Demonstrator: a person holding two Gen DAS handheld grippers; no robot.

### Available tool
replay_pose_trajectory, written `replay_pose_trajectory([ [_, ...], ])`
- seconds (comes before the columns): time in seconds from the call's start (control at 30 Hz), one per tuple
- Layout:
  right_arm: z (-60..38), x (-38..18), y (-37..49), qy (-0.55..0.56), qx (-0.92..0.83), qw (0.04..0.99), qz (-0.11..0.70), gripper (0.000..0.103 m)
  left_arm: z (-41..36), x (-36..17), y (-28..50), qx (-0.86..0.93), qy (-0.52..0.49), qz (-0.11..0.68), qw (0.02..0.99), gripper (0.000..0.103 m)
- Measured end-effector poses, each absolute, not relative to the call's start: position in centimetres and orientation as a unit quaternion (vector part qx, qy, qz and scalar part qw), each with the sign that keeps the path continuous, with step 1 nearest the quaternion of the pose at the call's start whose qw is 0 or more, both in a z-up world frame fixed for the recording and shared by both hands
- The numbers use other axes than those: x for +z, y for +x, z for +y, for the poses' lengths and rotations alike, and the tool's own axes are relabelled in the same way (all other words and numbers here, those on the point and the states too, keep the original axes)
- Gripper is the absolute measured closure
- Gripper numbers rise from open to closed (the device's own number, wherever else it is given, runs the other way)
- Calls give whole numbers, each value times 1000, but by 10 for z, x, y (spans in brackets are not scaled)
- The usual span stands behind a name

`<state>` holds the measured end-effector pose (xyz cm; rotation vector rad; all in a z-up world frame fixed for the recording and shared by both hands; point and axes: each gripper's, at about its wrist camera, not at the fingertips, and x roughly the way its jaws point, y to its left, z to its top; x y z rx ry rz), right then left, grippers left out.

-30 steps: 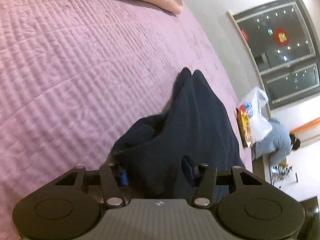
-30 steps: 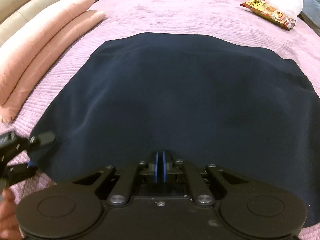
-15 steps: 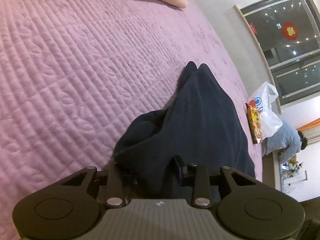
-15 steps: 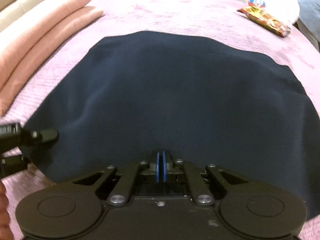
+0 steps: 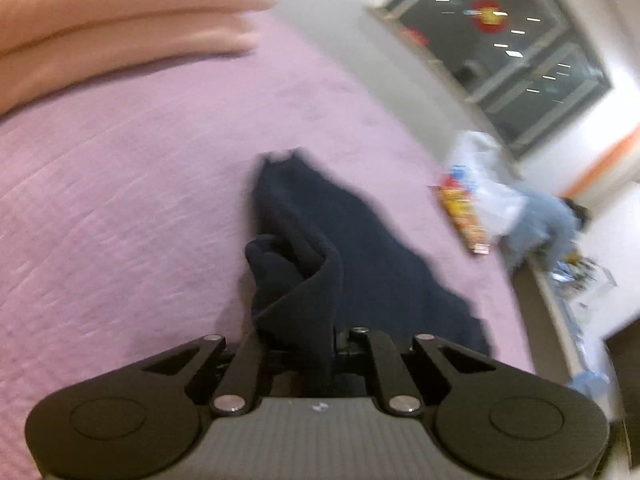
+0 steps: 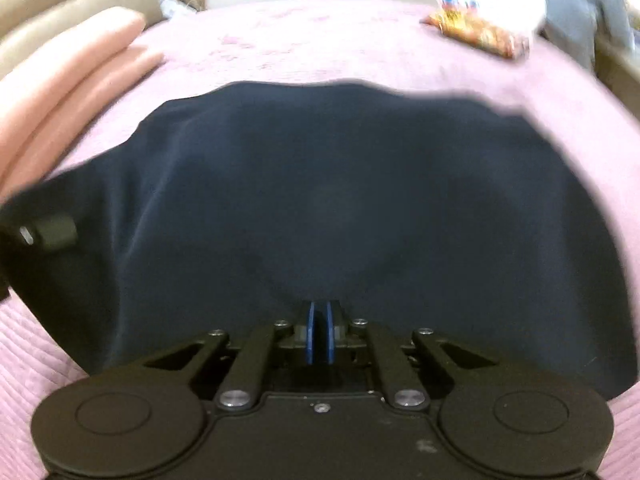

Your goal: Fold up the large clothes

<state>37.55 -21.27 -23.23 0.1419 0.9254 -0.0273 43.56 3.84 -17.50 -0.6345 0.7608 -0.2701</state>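
Observation:
A large dark navy garment (image 6: 340,200) lies spread on a pink quilted bed (image 6: 320,40). My right gripper (image 6: 319,334) is shut on the garment's near edge, cloth pinched between its blue pads (image 6: 310,336). My left gripper (image 5: 316,348) is shut on a bunched corner of the same garment (image 5: 320,264), which rises in folds from the jaws and trails away across the bed (image 5: 120,200). The left gripper also shows at the left edge of the right wrist view (image 6: 44,232), at the garment's left corner.
Folded pink bedding (image 5: 120,20) lies at the far left of the bed, also seen in the right wrist view (image 6: 68,80). A snack packet (image 6: 476,36) and white plastic bag (image 5: 492,176) sit at the far edge. A person in blue (image 5: 548,220) is beyond the bed, under a dark window (image 5: 500,40).
My left gripper has closed on the garment's corner and lifted it. Both views are now blurred with motion, and the garment's edges have pulled up and toward me.

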Motion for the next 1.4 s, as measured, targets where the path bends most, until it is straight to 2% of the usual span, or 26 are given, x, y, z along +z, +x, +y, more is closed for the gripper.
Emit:
replay_pose_trajectory([
  [0.2, -266, -245, 380, 224, 26, 863, 452, 100, -49, -121, 435, -266, -234, 312, 881, 97],
  [0.43, -348, -249, 372, 365, 62, 817, 443, 103, -153, -113, 427, -393, -195, 315, 842, 97],
  [0.57, -429, -222, 344, 367, 3, 841, 398, 100, -208, -128, 419, -447, -176, 343, 807, 97],
  [0.67, -476, -216, 334, 307, -68, 857, 408, 89, -243, -160, 421, -456, -170, 389, 782, 97],
  [0.83, -530, -213, 332, 278, -97, 866, 404, 84, -254, -206, 418, -412, -147, 442, 783, 97],
  [0.87, -532, -211, 338, 283, -85, 867, 401, 78, -252, -209, 417, -409, -139, 448, 783, 97],
  [0.9, -531, -207, 344, 284, -67, 869, 399, 62, -251, -209, 414, -408, -132, 449, 784, 97],
  [0.93, -526, -202, 352, 279, -46, 874, 396, 52, -251, -206, 415, -409, -129, 449, 784, 97],
  [0.97, -522, -197, 363, 271, -27, 879, 391, 34, -251, -204, 413, -410, -126, 450, 784, 97],
  [1.0, -517, -192, 375, 266, -7, 883, 386, 27, -252, -201, 413, -410, -120, 449, 785, 97],
  [1.2, -497, -189, 439, 268, 87, 877, 389, 28, -273, -192, 415, -413, -81, 444, 791, 97],
  [1.33, -496, -211, 481, 306, 128, 842, 425, 26, -269, -189, 416, -412, -87, 447, 789, 97],
  [1.37, -497, -216, 487, 329, 142, 826, 435, 30, -268, -190, 417, -413, -87, 447, 789, 97],
  [1.4, -497, -223, 492, 349, 153, 813, 441, 53, -267, -190, 418, -413, -87, 447, 789, 97],
])
